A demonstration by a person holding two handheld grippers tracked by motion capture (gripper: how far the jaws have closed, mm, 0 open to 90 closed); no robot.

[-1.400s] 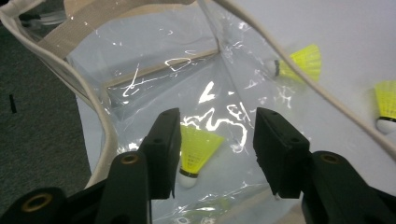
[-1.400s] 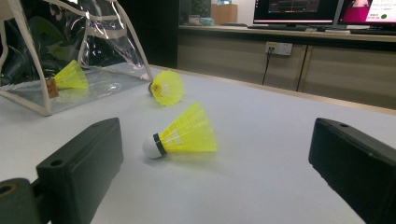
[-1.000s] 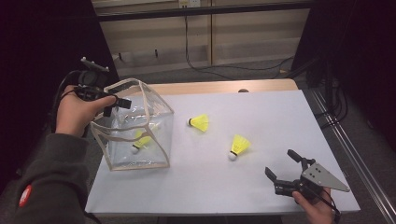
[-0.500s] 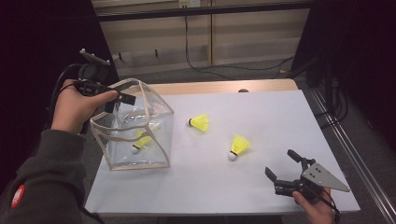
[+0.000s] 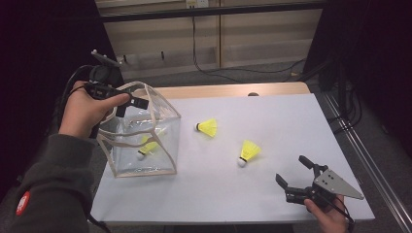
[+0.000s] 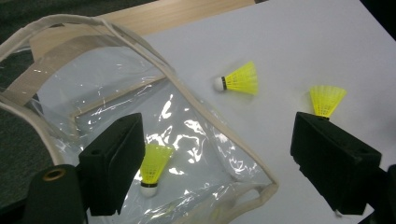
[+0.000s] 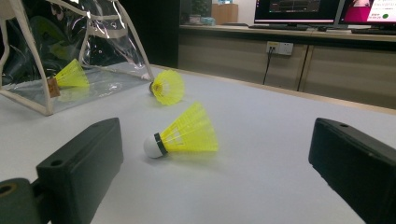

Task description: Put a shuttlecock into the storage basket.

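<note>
The yellow feather-skirted shuttlecock with a white cork nose and black band [image 5: 248, 153] lies on its side on the white table, between the clear bag and the right gripper [image 5: 297, 178] and apart from both; in the right gripper view [image 7: 182, 133] it sits just ahead of that gripper's open jaws, nose pointing left. I judge it very light and springy: the ribbed plastic skirt would crush under a hard squeeze and could skate on the smooth top, so the firm rounded nose or the banded neck is the better place to pinch, gently. A second yellow shuttlecock [image 5: 208, 127] lies farther back, nearer the bag, also on its side. A third yellow shuttlecock [image 5: 147, 147] rests inside the transparent soft-plastic cube bag with cream fabric edging [image 5: 167, 141], which stands at the table's left. The film is glossy, creased and floppy, so the mouth sags and only the stitched binding gives it shape; the cream trim is where it can be held without slipping. The left gripper [image 5: 130, 103] hovers over the bag's open top; its jaws have just been opening and now stand wide with nothing between them, the dropped shuttlecock [image 6: 153, 165] showing below through the film. The right gripper is likewise spread and empty, resting low near the table's front edge, though whether it touches the white matte tabletop [image 5: 291, 116] is hard to tell
</note>
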